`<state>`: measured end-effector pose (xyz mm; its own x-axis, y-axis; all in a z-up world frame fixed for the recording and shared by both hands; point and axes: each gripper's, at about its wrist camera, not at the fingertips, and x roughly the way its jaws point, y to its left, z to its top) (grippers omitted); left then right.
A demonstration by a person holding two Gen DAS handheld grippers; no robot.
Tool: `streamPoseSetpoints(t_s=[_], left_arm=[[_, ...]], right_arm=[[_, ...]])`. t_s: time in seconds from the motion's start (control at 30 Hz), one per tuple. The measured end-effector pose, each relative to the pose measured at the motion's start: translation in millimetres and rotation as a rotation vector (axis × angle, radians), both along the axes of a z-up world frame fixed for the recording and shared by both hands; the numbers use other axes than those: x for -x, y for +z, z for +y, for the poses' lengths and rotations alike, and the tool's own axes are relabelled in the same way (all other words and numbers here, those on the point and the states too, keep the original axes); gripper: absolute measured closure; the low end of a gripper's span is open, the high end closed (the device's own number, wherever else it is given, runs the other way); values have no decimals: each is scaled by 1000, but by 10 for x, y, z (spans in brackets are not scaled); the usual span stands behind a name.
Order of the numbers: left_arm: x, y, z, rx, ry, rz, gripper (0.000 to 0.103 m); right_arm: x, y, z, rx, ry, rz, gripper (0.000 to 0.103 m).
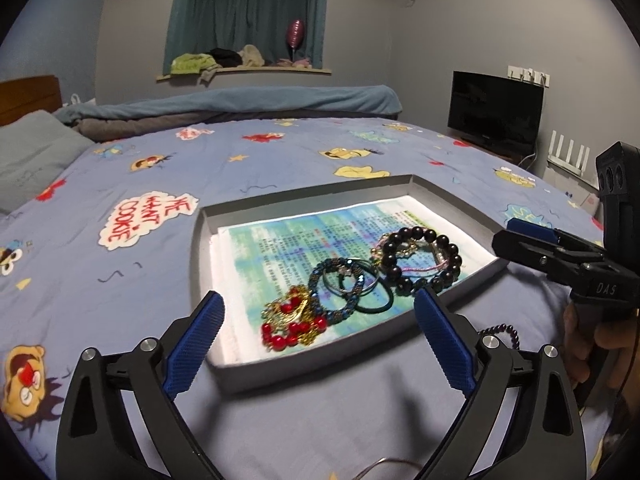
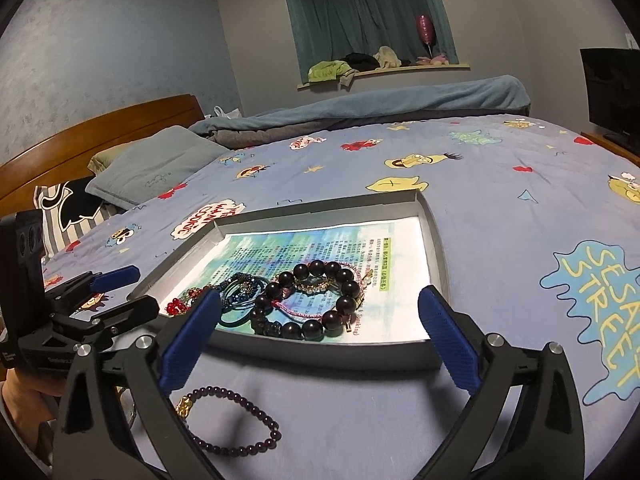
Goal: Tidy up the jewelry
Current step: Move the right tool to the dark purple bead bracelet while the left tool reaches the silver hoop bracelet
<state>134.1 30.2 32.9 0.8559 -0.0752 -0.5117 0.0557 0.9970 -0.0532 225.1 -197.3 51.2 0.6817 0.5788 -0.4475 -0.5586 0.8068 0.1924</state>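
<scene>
Inside the tray (image 1: 208, 216), beaded bracelets (image 1: 420, 260) lie heaped; both grippers (image 1: 316, 312) (image 2: 320, 312) gape wide, holding nothing.

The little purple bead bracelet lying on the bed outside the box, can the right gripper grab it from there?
Probably yes. The purple bead bracelet lies on the sheet right below the right gripper, whose jaws are open and empty, with nothing covering it.

The left gripper (image 1: 318, 310) points forward and slightly downward, its blue-padded fingers (image 1: 196, 344) spread wide with nothing pressed between them. The right gripper (image 2: 320, 308) is tilted the same way and equally wide apart, gripping nothing. A hand (image 1: 588, 344) grips the right gripper's handle.
</scene>
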Motion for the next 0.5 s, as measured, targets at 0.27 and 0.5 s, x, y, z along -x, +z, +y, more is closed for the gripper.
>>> streamPoseSetpoints(t_s=[0.27,0.5], left_arm=[[184,-37,46,-10,7,-7,6],[367,-47,92,-7,9,-18,6]], right_arm=[[71,-12,-21,25,17,-4,6],[228,-22,-8,72,46,-32,6]])
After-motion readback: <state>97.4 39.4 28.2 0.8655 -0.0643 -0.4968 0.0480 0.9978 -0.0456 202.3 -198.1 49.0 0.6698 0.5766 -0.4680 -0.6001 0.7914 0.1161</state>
